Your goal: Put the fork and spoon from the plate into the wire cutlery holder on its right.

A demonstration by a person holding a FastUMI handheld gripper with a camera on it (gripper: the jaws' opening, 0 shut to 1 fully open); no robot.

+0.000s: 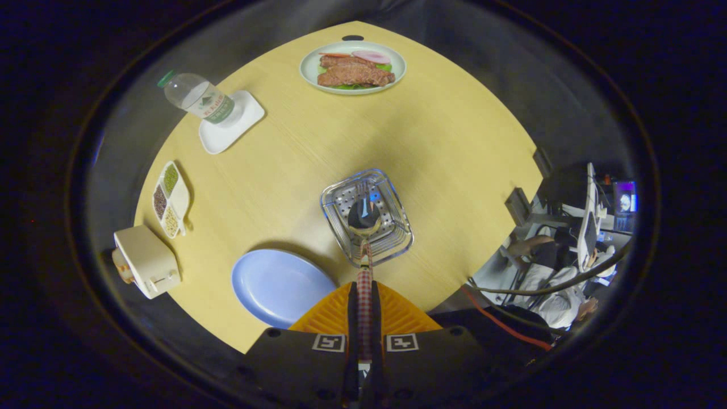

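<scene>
**Spoon hanging over the holder, fork already inside**

From where I stand, the hand-held gripper (364, 295) has its two orange fingers (329, 318) pressed together on the checked handle of the spoon (364, 227). The spoon points straight down, its bowl hanging over the mouth of the wire cutlery holder (341, 199). Whether the bowl has touched the perforated bottom I cannot tell. Just beyond the bowl, the tines of a fork (361, 190) show inside the holder, so that piece looks done.

The blue plate (272, 284) sits on the desk (454, 142) just to the left of the holder and carries no cutlery now. A dish of food (352, 67), a bottle on a small white tray (199, 99), a divided dish of grains (169, 199) and a white box (145, 260) stand well apart from the work.

This looks like the last step: lowering the spoon in. The next move calls for keeping it upright and clear of the rim and fork, easing it down, then opening the fingers.
</scene>
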